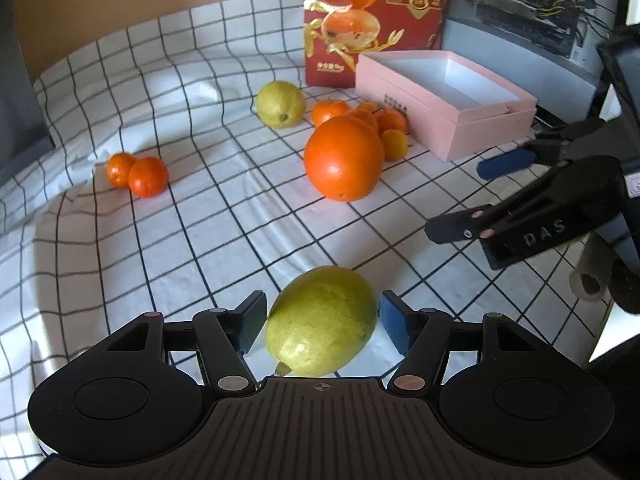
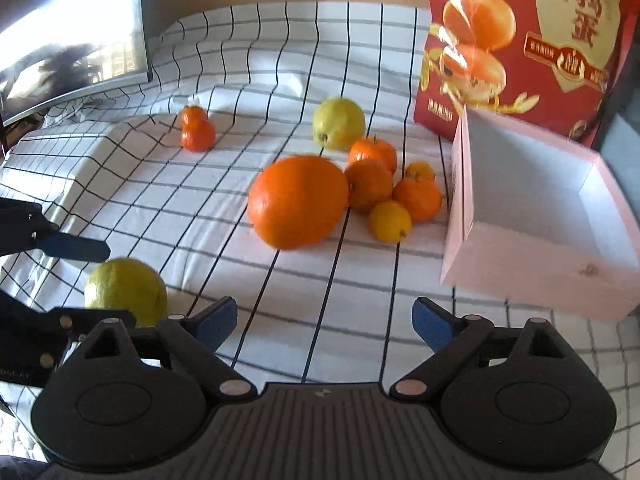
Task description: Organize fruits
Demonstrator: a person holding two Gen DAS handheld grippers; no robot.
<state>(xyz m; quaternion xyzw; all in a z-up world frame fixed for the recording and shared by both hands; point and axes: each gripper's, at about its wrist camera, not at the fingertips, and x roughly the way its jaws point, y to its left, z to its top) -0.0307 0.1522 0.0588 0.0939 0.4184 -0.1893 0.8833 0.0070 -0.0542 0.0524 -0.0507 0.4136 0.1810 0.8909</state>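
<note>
- We found the left gripper [image 1: 322,322] spread, a green pear [image 1: 321,320] between its pads, contact unclear.
- We saw the right gripper [image 2: 325,325] spread and unloaded; large orange [image 2: 298,201] ahead, pink box [image 2: 520,240] front-right.

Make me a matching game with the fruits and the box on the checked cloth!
Things:
1. green-yellow oval fruit
2. big round orange
3. pink cardboard box
4. two small tangerines off to one side

Places or states:
A. open, nothing inside
B. side by side, touching, apart from the main pile
C. between the left gripper's open fingers
D. in front of the cluster of small citrus

Pairs: 1-C, 2-D, 3-A, 4-B
</note>
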